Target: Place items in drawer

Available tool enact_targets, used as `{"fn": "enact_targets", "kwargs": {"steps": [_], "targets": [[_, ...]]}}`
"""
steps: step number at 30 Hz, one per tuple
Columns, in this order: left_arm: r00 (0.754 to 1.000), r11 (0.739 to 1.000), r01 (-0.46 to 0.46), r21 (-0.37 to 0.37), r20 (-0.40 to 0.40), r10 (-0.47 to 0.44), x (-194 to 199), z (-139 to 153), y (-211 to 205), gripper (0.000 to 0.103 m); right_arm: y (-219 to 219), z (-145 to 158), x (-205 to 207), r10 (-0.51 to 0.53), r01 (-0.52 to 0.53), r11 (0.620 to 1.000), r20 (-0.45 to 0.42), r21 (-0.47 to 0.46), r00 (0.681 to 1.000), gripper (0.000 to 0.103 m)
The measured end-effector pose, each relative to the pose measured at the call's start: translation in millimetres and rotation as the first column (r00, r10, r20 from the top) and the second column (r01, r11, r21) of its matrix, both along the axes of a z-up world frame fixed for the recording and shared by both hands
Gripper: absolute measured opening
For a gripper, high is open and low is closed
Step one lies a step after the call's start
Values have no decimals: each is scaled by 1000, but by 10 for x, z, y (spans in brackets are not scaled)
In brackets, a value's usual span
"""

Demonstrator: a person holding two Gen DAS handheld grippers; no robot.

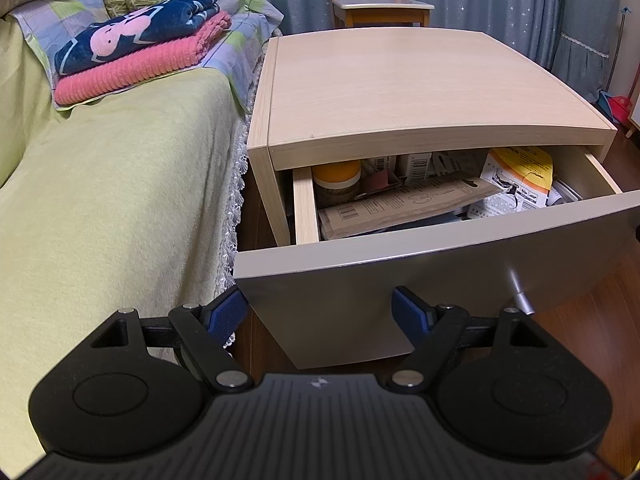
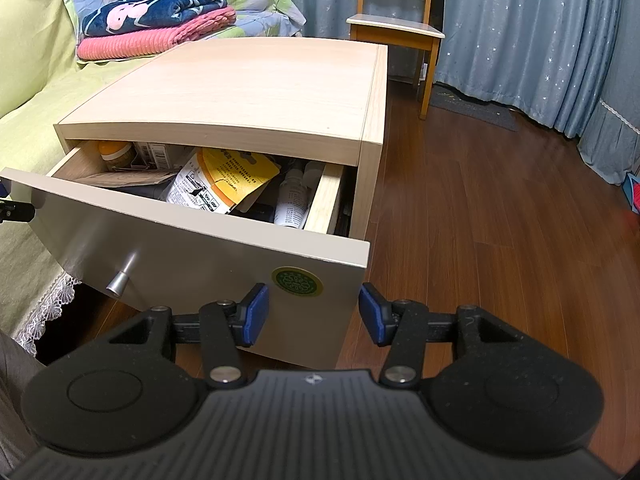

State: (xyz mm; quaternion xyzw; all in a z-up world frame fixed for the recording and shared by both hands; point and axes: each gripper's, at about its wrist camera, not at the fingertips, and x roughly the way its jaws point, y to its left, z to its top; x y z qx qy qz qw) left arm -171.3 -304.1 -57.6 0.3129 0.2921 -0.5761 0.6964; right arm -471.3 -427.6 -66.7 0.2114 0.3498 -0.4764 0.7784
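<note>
Looking over the room from both wrist cameras, I start with the bed (image 1: 100, 184) under its green cover, which runs along the left side of the nightstand (image 1: 400, 80); folded blankets (image 1: 136, 48) sit stacked near its head. A wooden chair (image 2: 394, 24) stands against the curtains behind, with bare floorboards (image 2: 500, 220) to the right.

The nightstand's top is bare. Its drawer (image 1: 420, 264) is pulled well out toward me, its wide front panel running left to right across both views, so the open cavity lies straight ahead of and above both tools. It is already crowded: a long brown cardboard package (image 1: 404, 204) lying lengthwise across the drawer, a yellow-and-white packet (image 2: 224, 184) toward the right, a jar with an orange lid (image 1: 336, 180) in the back left corner, and a white bottle (image 2: 294, 200) along the right wall.

My left gripper (image 1: 320, 312) has its blue pads spread wide and holds nothing, sitting low in front of the panel's left half. My right gripper (image 2: 314, 312) is likewise spread and empty, straddling the panel's right edge near a green sticker (image 2: 297, 281). The small metal knob (image 2: 120, 280) sits between the two tools.

I can't see any loose item waiting to go in, so I judge the placing may be done; if closing comes next, either tool could push, since both are equally near the panel.
</note>
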Motion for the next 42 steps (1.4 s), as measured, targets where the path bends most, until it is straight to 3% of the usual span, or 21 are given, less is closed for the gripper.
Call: {"fn": "enact_targets", "kwargs": {"steps": [42], "targets": [[1000,1000,-12,-19,3,12,-15,-2,-61,79,-63,-8,22,-7,7,1000,3,-10,1000,46]]}}
